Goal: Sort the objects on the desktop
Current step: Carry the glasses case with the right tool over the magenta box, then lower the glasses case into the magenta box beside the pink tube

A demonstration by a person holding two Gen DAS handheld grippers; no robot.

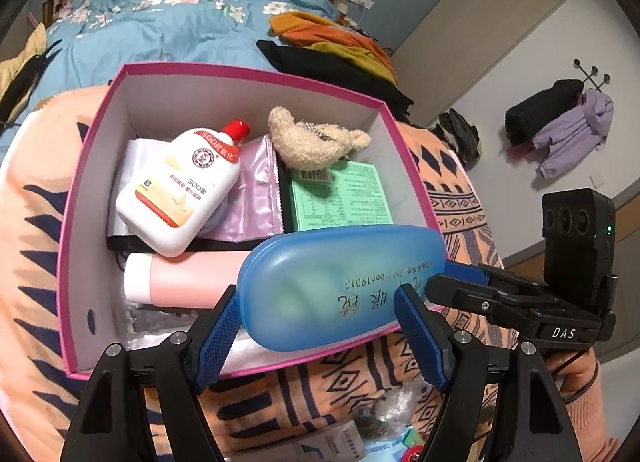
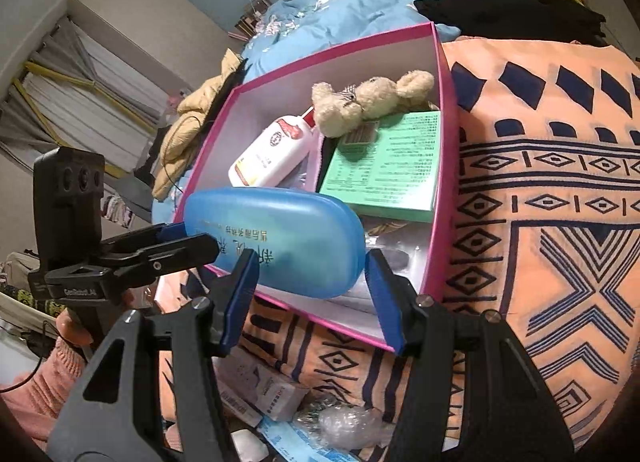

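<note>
— Where is the blue case [image 1: 340, 282]?

— It is at the near edge of the pink box [image 1: 240, 73], partly over the rim and partly over the inside. The box sits on an orange blanket [image 1: 32, 189] on the bed.

— Who has got it?

— The left hand-held gripper [image 1: 320, 338] has its fingers wide apart, and the case sits between them. One finger is right at the case's edge. The right hand-held gripper [image 2: 312, 302] is spread wide too, with the same case between its fingers. I cannot tell which one is squeezing it – or if both are.

— What is in the box?

— A white bottle [image 1: 180, 189] with a red cap, lying on a shiny pink bag. A little teddy bear [image 1: 312, 141] in the far corner, resting partly on a green packet [image 1: 340, 193]. A pink tube [image 1: 180, 278] lies near the front, just beside the case.

— Anything outside the box?

— Some small packets and crinkly plastic on the blanket, down by the grippers
</note>
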